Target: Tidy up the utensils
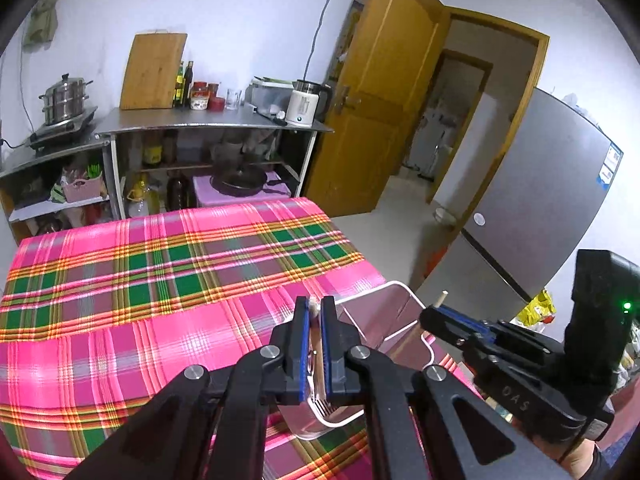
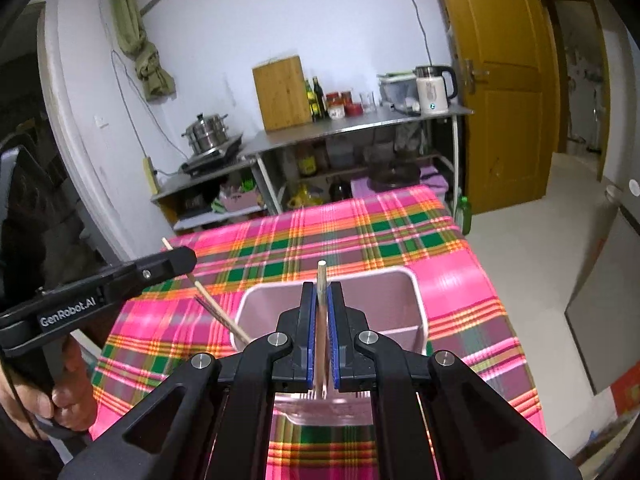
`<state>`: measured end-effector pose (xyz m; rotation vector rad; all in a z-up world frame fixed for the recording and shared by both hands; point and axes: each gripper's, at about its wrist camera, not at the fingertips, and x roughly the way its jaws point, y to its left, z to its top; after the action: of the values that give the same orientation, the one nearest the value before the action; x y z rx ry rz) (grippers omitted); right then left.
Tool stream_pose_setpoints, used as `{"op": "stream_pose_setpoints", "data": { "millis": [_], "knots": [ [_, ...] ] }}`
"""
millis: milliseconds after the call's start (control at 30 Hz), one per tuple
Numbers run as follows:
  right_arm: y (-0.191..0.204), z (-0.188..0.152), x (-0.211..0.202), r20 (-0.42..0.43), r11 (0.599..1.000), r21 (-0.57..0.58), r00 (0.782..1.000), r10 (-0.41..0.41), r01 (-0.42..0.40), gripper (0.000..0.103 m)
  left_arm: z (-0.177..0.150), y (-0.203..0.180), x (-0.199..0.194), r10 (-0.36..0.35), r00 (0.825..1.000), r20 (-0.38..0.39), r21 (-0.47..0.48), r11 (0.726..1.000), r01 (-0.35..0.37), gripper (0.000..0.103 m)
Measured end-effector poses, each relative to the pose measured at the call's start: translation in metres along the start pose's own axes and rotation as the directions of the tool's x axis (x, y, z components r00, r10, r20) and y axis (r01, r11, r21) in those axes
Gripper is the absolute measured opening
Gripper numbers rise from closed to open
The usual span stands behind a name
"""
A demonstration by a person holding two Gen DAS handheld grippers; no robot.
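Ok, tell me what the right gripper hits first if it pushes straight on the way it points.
Probably nothing solid at first: the right gripper, shut on a chopstick, points over the open pink holder. Going on, it would likely meet the holder's far wall or the tablecloth beyond; depth is unclear.

A plaid-clothed table [image 2: 400,240] carries 1 pink, seemingly divided utensil holder [image 2: 416,304].

We read "GenRobot.AI" on the left gripper [image 2: 182,260] body. The right gripper [image 1: 430,316] body shows letters like "DAS", not surely.
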<state>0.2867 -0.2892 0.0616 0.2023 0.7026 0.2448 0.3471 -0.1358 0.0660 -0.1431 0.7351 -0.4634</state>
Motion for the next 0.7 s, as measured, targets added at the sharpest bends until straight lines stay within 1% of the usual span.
{"op": "stream_pose_setpoints", "data": {
  "millis": [167, 233, 267, 333, 500, 700],
  "knots": [
    [-0.002, -0.005, 0.002, -0.026, 1.000, 0.005, 1.000, -0.015, 0.015, 0.006, 0.000, 0.000, -0.003, 0.009, 1.000, -0.008, 0.003, 1.000, -0.009, 0.006],
    [-0.001, -0.004, -0.003, -0.010, 1.000, 0.002, 1.000, -0.023, 0.023, 0.010, 0.001, 0.000, -0.011, 0.009, 1.000, 0.009, 0.007, 1.000, -0.009, 0.009],
    [-0.001, -0.003, -0.008, 0.001, 1.000, 0.003, 1.000, -0.025, 0.025, 0.014, 0.001, -0.001, -0.014, 0.011, 1.000, 0.017, 0.011, 1.000, -0.011, 0.012],
    [-0.001, -0.001, -0.016, 0.019, 1.000, 0.006, 0.999, -0.028, 0.028, 0.017, 0.002, -0.002, -0.022, 0.017, 0.999, 0.034, 0.018, 1.000, -0.018, 0.015],
    [0.002, -0.003, -0.037, 0.056, 1.000, 0.011, 0.998, -0.021, 0.020, 0.018, -0.002, -0.001, -0.045, 0.017, 0.997, 0.070, 0.019, 1.000, -0.019, 0.015],
    [0.017, -0.012, -0.058, 0.084, 1.000, -0.009, 0.996, -0.006, 0.007, 0.018, -0.021, 0.002, -0.078, 0.036, 0.994, 0.101, 0.023, 0.999, -0.039, 0.015]
  ]
}}
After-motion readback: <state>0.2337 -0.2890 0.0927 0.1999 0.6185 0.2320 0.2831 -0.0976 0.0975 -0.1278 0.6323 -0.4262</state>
